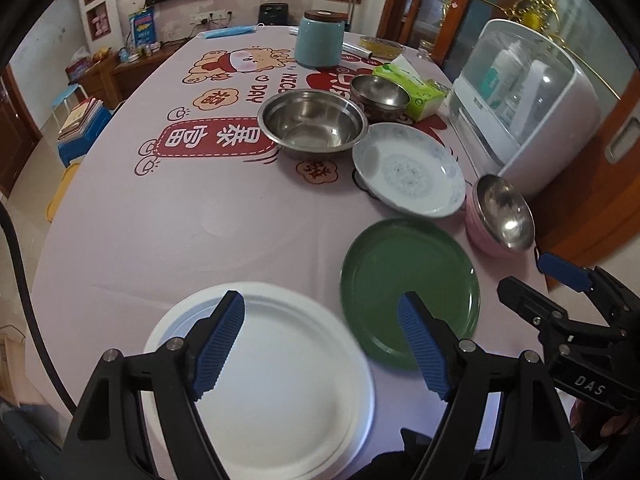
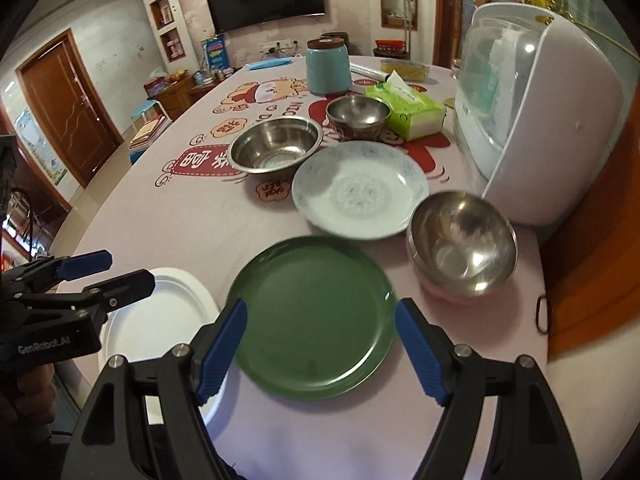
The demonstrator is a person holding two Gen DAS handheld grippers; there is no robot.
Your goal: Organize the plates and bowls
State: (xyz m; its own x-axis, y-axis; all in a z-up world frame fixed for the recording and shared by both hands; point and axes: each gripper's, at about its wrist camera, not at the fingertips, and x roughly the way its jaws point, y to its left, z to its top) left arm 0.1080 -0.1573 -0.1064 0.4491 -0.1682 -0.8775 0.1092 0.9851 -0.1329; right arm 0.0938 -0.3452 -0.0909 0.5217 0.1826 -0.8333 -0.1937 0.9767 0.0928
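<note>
Across tablecloth (image 1: 160,240), "NICE DAY" (blurred, perhaps) beside steel bowl (image 1: 312,124).

Soft, even daylight — steel bowls glint; near plates blurred, fisheye edges bend.

teal canister (image 1: 319,40), tissue box (image 1: 416,90), white appliance (image 1: 532,104)

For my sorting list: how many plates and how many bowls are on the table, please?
Plates: 3, white, green, patterned
Bowls: 3, wide steel, small steel, pink-sided
Total: 6
</note>
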